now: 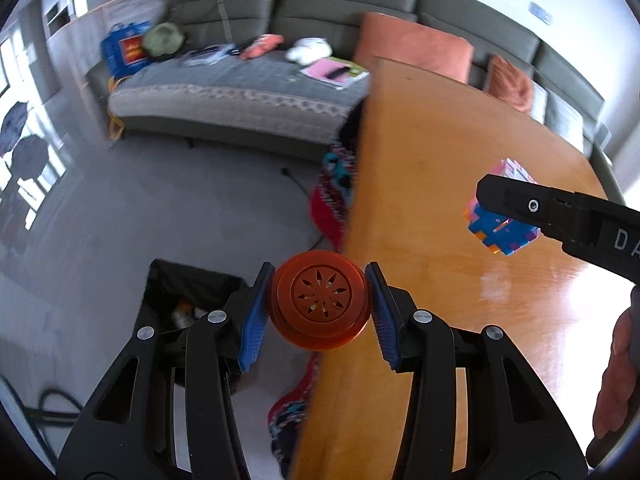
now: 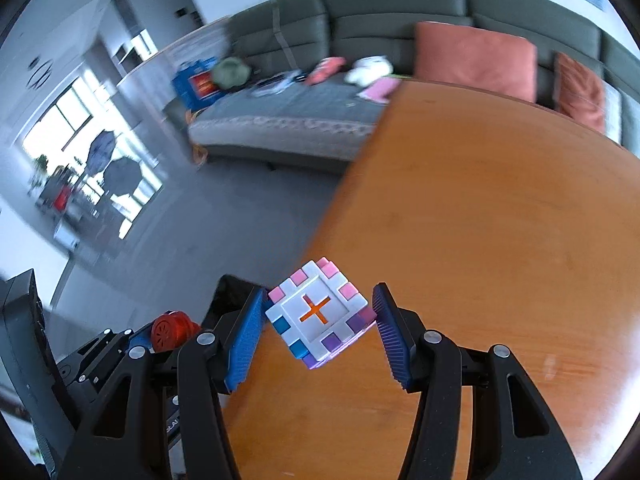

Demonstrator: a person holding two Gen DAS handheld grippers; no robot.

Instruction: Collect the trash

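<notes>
My left gripper [image 1: 320,308] is shut on a round orange container [image 1: 319,300] with a flower-cut lid, held in the air over the left edge of the wooden table [image 1: 440,184]. Below and left of it, a black bin [image 1: 188,292] stands on the floor with some items inside. My right gripper [image 2: 318,322] is shut on a multicoloured puzzle cube [image 2: 320,314] with an orange cross, above the table [image 2: 480,220]. In the left wrist view the cube [image 1: 500,220] hangs at the right, partly behind a black finger. The right wrist view shows the orange container [image 2: 170,330] at lower left.
A grey sofa [image 1: 240,92] with cushions, toys and papers runs along the back. Colourful cloth [image 1: 332,200] lies on the grey floor beside the table edge. A hand [image 1: 616,368] shows at the right rim of the left wrist view.
</notes>
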